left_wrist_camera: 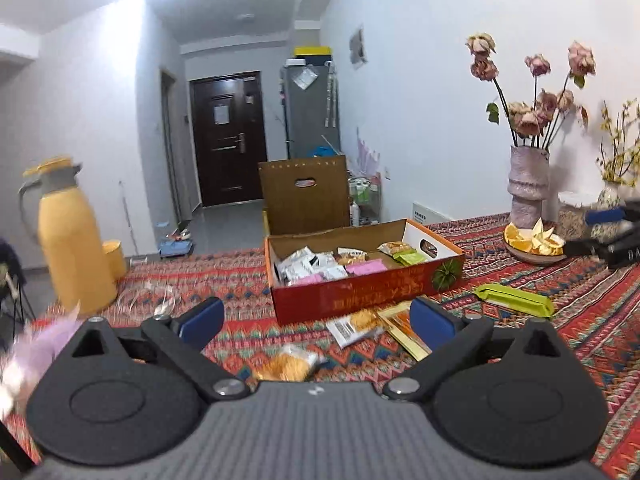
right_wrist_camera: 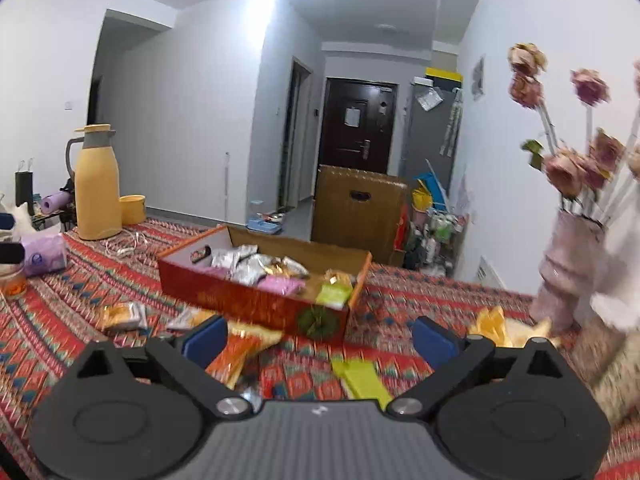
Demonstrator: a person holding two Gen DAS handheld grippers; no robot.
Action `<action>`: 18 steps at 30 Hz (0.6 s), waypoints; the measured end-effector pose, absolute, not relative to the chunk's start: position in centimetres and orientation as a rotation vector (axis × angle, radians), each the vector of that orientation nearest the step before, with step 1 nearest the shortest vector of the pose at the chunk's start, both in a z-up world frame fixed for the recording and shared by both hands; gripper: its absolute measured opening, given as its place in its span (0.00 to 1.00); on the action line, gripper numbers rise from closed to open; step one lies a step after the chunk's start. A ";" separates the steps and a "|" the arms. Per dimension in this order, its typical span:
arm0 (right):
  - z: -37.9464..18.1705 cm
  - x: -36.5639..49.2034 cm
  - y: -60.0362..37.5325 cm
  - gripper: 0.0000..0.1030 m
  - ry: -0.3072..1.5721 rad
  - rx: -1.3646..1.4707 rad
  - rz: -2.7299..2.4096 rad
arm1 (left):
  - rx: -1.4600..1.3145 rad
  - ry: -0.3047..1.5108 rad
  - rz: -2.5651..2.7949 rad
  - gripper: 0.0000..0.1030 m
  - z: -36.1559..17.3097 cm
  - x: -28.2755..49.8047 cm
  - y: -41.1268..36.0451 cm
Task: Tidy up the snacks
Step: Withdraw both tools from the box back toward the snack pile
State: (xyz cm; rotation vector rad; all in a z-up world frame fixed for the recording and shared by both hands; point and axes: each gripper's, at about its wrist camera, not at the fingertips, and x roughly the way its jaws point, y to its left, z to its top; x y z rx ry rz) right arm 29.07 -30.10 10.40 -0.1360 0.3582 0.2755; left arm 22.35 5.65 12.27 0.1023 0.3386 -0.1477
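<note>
- My left gripper [left_wrist_camera: 316,318] sits at the bottom centre of its frame, tongs spread wide, nothing between the blue pads.
- My right gripper [right_wrist_camera: 320,338] is the same: wide apart, empty, low centre of its view.
- Red cardboard box [left_wrist_camera: 366,286] is mid-frame in the left view, on the patterned tablecloth [left_wrist_camera: 248,280]; it holds mixed snack packets, silver, pink and green.
- Loose snacks lie in front of the box: a clear cracker packet [left_wrist_camera: 356,326] touching a yellow-orange flat pack [left_wrist_camera: 400,330], just left of my right-hand pad in the left view.
- Another orange cracker packet [left_wrist_camera: 288,364] is lower centre, close to the left gripper body.
- Green packet [left_wrist_camera: 514,300] lies right of the box, apart from it.
- In the right view, one cracker packet [right_wrist_camera: 122,316] is left of centre; the orange pack [right_wrist_camera: 236,354] sits beside my left pad.
- Yellow thermos [left_wrist_camera: 74,236] at far left, blurred.
- Vase of dried roses [left_wrist_camera: 528,186] upper right, orange slices on a plate [left_wrist_camera: 534,244] beside it.
- Purple tissue pack [right_wrist_camera: 44,254] at left edge of the right view.
</note>
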 end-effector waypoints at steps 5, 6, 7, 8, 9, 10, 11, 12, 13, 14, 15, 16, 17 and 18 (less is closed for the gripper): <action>7.6 23.8 -29.8 0.99 0.376 -0.121 0.239 | 0.082 0.361 -0.070 1.00 9.2 19.0 5.6; 6.9 22.8 -29.5 0.99 0.383 -0.120 0.237 | 0.062 0.380 -0.053 1.00 8.6 18.5 5.7; 6.2 21.7 -29.3 0.99 0.383 -0.115 0.237 | 0.035 0.402 -0.044 1.00 7.8 17.8 5.9; 5.6 20.7 -29.1 0.99 0.385 -0.110 0.243 | 0.008 0.417 -0.039 1.00 7.1 17.3 6.2; 4.9 19.8 -29.0 0.99 0.392 -0.101 0.253 | -0.019 0.434 -0.033 1.00 6.4 16.7 6.4; 4.2 18.9 -28.7 0.99 0.401 -0.088 0.261 | -0.038 0.449 -0.032 1.00 5.8 16.0 6.6; 3.5 18.2 -28.6 0.99 0.408 -0.079 0.270 | -0.050 0.465 -0.034 1.00 5.0 15.5 6.6; 2.8 17.5 -28.5 0.99 0.417 -0.073 0.277 | -0.056 0.485 -0.030 1.00 4.4 15.2 6.6; 2.1 17.0 -28.3 0.99 0.435 -0.072 0.282 | -0.060 0.511 -0.022 1.00 3.8 15.0 6.6; 1.3 16.7 -28.0 0.99 0.458 -0.080 0.284 | -0.061 0.536 -0.018 1.00 3.3 14.8 6.6; 0.8 16.5 -27.8 0.99 0.471 -0.088 0.276 | -0.058 0.554 -0.015 1.00 2.8 14.6 6.4; 0.4 16.4 -27.6 0.99 0.483 -0.096 0.268 | -0.056 0.562 -0.016 1.00 2.5 14.5 6.4; 0.0 16.3 -27.4 0.99 0.494 -0.102 0.263 | -0.056 0.564 -0.019 1.00 2.4 14.3 6.3; -0.2 16.3 -27.4 0.99 0.498 -0.101 0.262 | -0.054 0.565 -0.023 1.00 2.3 14.2 6.3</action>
